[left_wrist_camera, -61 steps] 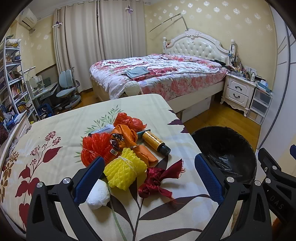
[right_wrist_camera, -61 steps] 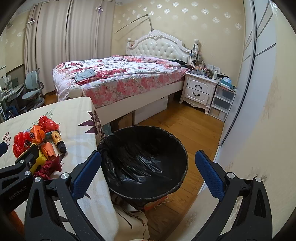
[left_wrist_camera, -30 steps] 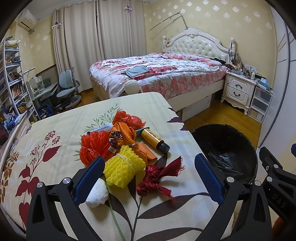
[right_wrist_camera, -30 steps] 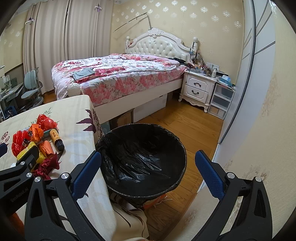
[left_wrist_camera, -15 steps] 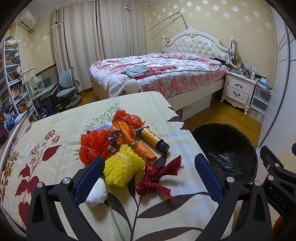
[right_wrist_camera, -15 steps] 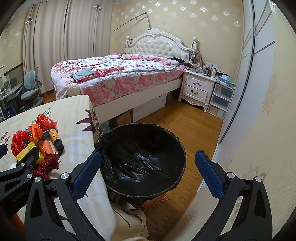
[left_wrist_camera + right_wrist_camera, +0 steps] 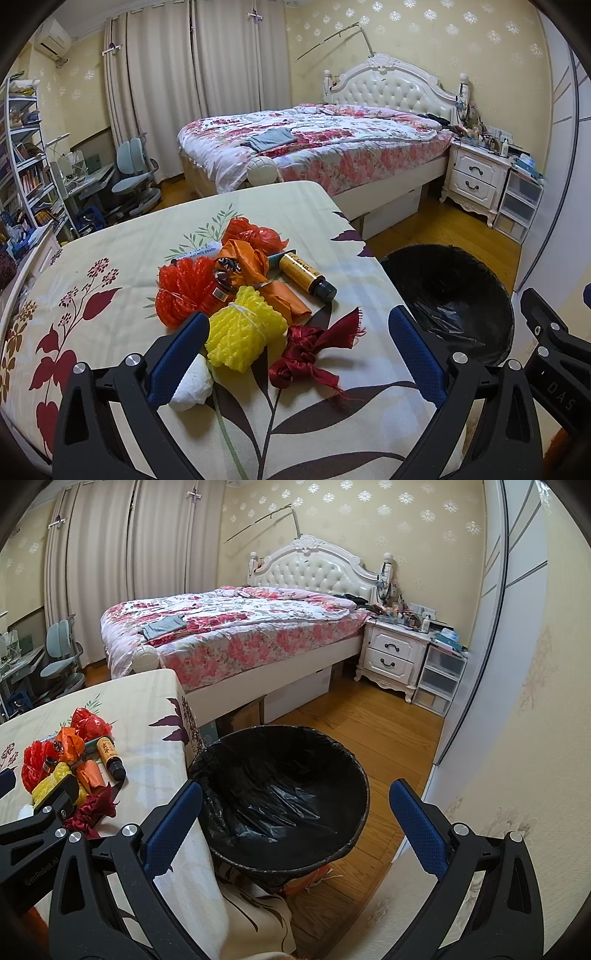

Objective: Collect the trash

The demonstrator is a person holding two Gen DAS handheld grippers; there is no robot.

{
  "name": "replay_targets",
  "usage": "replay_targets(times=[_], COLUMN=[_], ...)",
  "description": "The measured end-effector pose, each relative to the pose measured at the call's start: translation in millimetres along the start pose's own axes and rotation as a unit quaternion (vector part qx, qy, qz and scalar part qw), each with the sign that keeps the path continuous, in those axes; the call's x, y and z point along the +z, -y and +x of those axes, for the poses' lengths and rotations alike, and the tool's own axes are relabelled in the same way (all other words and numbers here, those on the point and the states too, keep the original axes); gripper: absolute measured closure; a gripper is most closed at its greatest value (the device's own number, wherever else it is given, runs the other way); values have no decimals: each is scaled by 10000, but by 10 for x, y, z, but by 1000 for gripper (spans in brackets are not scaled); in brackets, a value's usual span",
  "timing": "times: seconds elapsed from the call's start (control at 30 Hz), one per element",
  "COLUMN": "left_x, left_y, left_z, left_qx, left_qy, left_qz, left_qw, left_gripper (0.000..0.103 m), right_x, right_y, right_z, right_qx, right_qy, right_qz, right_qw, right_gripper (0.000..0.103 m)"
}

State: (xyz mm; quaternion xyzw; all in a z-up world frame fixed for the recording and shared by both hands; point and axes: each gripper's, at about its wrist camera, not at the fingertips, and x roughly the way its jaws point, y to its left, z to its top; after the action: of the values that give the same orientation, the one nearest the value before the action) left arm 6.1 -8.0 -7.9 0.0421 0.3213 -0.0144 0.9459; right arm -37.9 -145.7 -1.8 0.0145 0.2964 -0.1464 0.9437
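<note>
A pile of trash lies on the floral table [image 7: 110,266]: a yellow foam net [image 7: 243,330], a dark red ribbon [image 7: 310,350], a red foam net [image 7: 184,288], orange wrappers [image 7: 247,258], a brown bottle [image 7: 304,275] and a white wad [image 7: 192,380]. My left gripper [image 7: 297,356] is open and empty, just above the near side of the pile. A black-lined bin [image 7: 284,794] stands on the floor right of the table. My right gripper [image 7: 295,836] is open and empty above the bin.
A bed [image 7: 317,147] with a floral cover stands behind the table. A white nightstand [image 7: 393,657] and plastic drawers [image 7: 441,677] stand at the back right. A wardrobe wall [image 7: 517,664] runs along the right. A desk chair [image 7: 135,173] and shelves [image 7: 22,155] are at the left.
Both grippers have shifted only slightly; the pile sits a touch higher in the left wrist view. Both stay open and empty.
</note>
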Motion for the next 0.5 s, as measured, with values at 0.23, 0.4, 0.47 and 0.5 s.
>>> replay_targets(times=[0.23, 0.4, 0.47, 0.5], left_x=[-110, -144, -147, -151], left_y=[80, 72, 73, 70], left_z=[10, 12, 13, 7], left_qx=[77, 44, 45, 51], left_qy=[78, 61, 52, 35], left_qz=[90, 100, 90, 90], left_qw=[9999, 9999, 9999, 9999], left_gripper=[7, 7, 7, 8], right_x=[-14, -17, -30, -51], right_y=[2, 3, -2, 42], right_z=[7, 11, 22, 17], right_qx=[2, 27, 51, 70], right_qy=[-14, -34, -53, -70], right_qz=[-1, 16, 28, 48], right_qw=[10000, 10000, 10000, 9999], right_gripper=[4, 4, 4, 4])
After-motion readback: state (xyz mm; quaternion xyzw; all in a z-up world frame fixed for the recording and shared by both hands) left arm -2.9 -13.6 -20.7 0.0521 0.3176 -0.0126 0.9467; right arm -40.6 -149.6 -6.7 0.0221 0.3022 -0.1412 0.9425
